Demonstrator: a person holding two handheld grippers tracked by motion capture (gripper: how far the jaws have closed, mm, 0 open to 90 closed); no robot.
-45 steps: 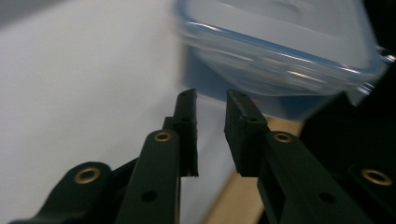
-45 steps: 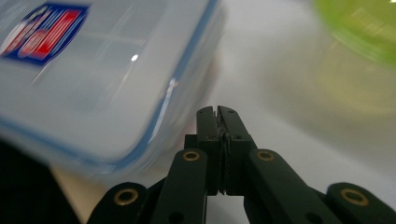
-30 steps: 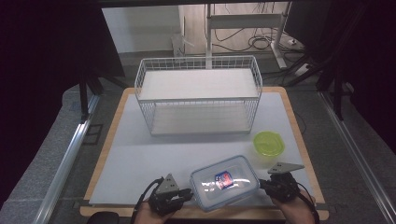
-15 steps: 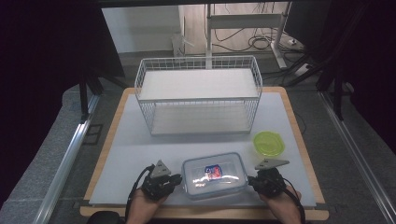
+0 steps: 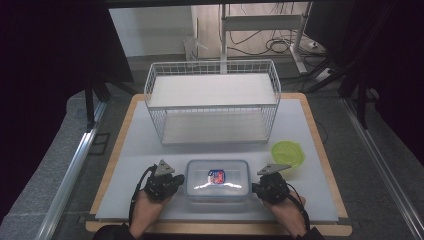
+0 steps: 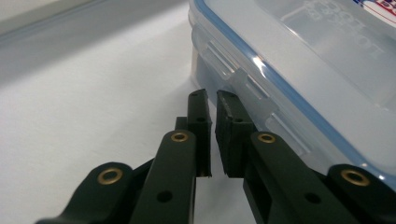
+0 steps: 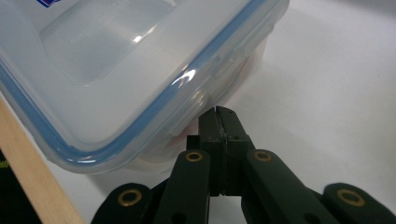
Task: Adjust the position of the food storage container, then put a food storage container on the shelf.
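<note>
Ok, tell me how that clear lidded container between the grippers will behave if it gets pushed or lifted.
The container looks like rigid plastic, so it should hold its shape. It is wide, low and flat-based, so a push will probably slide it across the smooth table rather than tip it. Its glossy walls may be slippery; the lid's side latch looks like the surer place to grip.

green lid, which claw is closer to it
Right. The right claw sits at the clear box's right end, just below the green lid; the left claw is across the box at its left end.

White wire basket (image 5: 212,102) behind; green lidded bowl (image 5: 287,153) right.
</note>
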